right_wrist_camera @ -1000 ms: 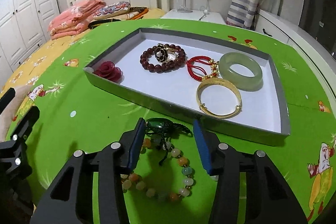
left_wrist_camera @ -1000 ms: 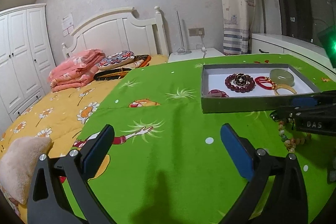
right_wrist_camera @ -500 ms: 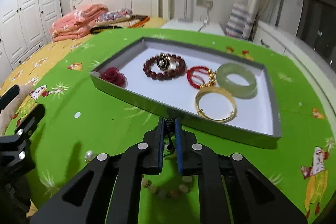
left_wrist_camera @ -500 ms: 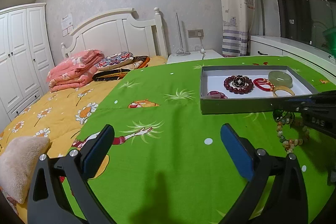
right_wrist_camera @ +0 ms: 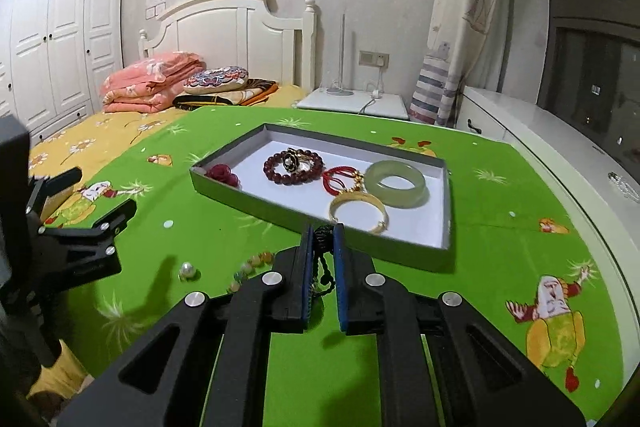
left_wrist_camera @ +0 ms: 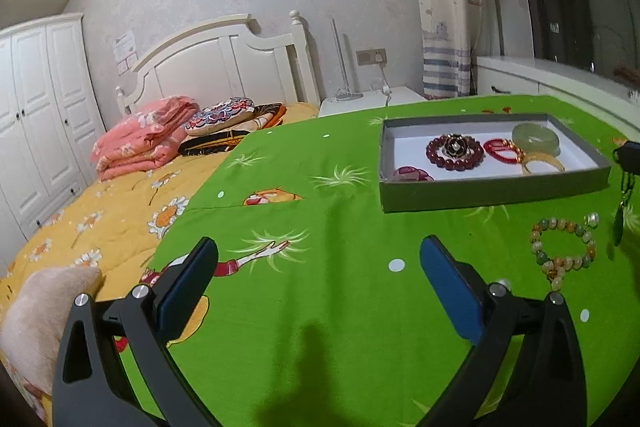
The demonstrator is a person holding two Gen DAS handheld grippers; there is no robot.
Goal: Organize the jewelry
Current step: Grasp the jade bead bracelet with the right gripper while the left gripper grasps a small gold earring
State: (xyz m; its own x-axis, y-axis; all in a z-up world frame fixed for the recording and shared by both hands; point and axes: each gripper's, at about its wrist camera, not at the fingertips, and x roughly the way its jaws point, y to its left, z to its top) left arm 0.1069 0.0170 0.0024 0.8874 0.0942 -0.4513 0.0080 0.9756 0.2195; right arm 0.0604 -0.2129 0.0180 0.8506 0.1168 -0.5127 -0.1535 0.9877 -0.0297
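A grey tray (right_wrist_camera: 320, 223) with a white floor sits on the green cloth and holds a dark red bead bracelet (right_wrist_camera: 294, 165), a red cord piece (right_wrist_camera: 340, 179), a jade bangle (right_wrist_camera: 396, 183), a gold bangle (right_wrist_camera: 358, 211) and a red flower (right_wrist_camera: 224, 174). My right gripper (right_wrist_camera: 322, 251) is shut on a dark green corded pendant (right_wrist_camera: 322, 267) and holds it above the cloth, just before the tray's near wall. In the left wrist view the pendant (left_wrist_camera: 620, 223) hangs at the right edge. A multicolour bead bracelet (left_wrist_camera: 562, 245) lies on the cloth. My left gripper (left_wrist_camera: 316, 287) is open and empty.
A small pearl (right_wrist_camera: 188, 271) lies on the cloth left of the bead bracelet (right_wrist_camera: 250, 267). The green cloth (left_wrist_camera: 320, 211) covers the bed's end; pillows and a pink quilt (left_wrist_camera: 140, 143) lie far back. A white counter (right_wrist_camera: 560, 143) runs along the right.
My right gripper closed on the green corded pendant and lifted it off the cloth, away from the bead bracelet. The left gripper stayed open and hardly moved.
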